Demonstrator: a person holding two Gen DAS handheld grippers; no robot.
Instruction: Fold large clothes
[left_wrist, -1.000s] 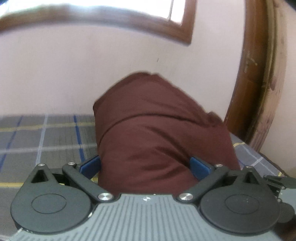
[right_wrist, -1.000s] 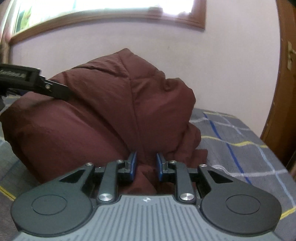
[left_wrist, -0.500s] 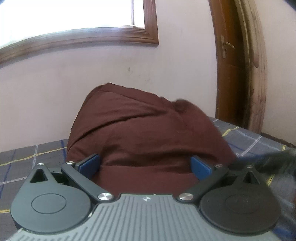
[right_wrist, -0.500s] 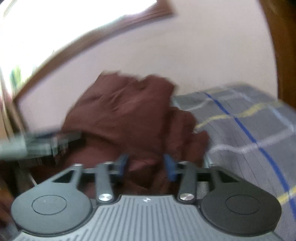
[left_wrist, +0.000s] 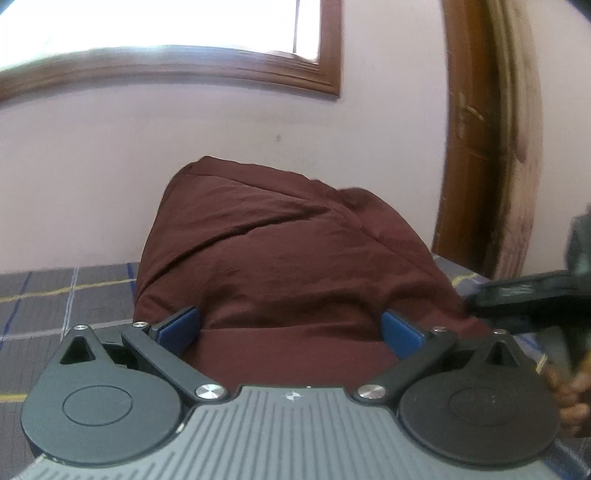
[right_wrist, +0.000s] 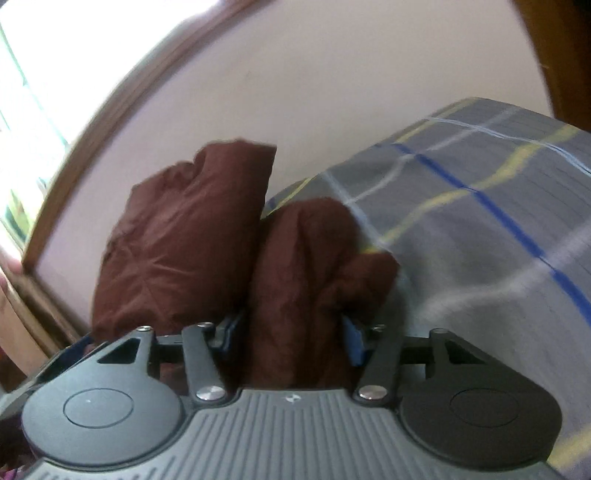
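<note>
A large maroon garment (left_wrist: 280, 258) lies heaped on a grey plaid bed sheet (left_wrist: 66, 299). My left gripper (left_wrist: 290, 326) is wide open, its blue pads either side of the heap's near edge, cloth between them. In the right wrist view the garment (right_wrist: 184, 236) stands in two bunched lobes. My right gripper (right_wrist: 291, 332) is open, with a thick fold of the cloth (right_wrist: 306, 280) filling the gap between its pads. The right gripper's dark body (left_wrist: 532, 295) and a hand show at the right edge of the left wrist view.
A pink wall (left_wrist: 110, 177) with a wooden-framed window (left_wrist: 184, 70) rises behind the bed. A wooden door frame (left_wrist: 491, 147) stands at the right. Plaid sheet (right_wrist: 480, 221) stretches to the right of the garment.
My right gripper has opened wider and tilted, swinging round the cloth; the view is blurred from motion. My left gripper stays wide open and has shifted slightly. The right gripper has come into the left view.
</note>
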